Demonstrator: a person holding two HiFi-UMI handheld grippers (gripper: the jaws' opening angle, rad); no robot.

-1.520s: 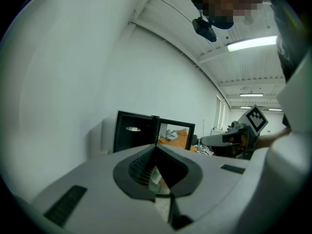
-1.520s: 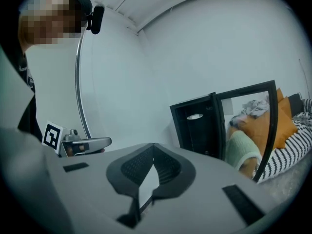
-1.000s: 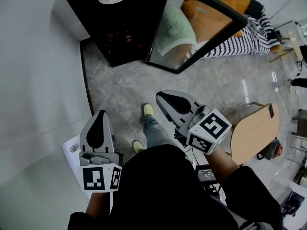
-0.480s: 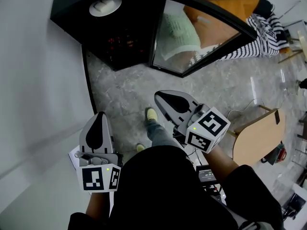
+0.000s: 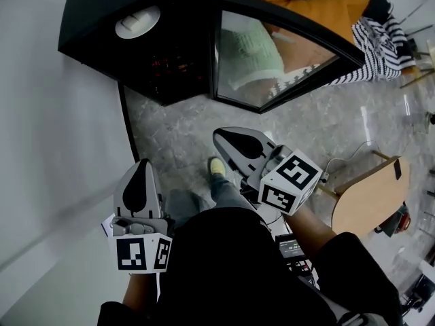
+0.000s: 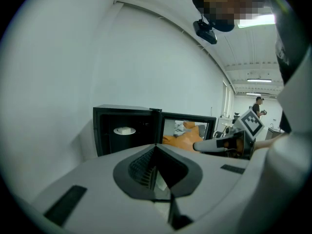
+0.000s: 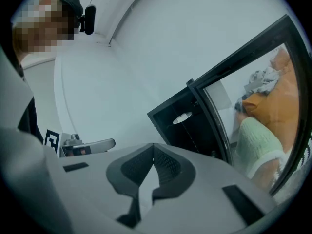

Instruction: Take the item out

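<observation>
White round item (image 5: 138,21) sits on a shelf inside the black cabinet (image 5: 88,32), whose glass door (image 5: 272,53) stands open. Both grippers are well short of the cabinet, over the marble floor (image 5: 177,131). Left gripper (image 5: 141,172): jaws pressed together, empty. Right gripper (image 5: 224,138): same, nearer the door.

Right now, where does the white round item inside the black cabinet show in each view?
Head view: white round item upper left, inside the black cabinet.
Left gripper view: item left of centre, above the jaws.
Right gripper view: item right of centre, in the dark opening.
Shared landmark: the cabinet's open glass door, right of the item throughout.
</observation>
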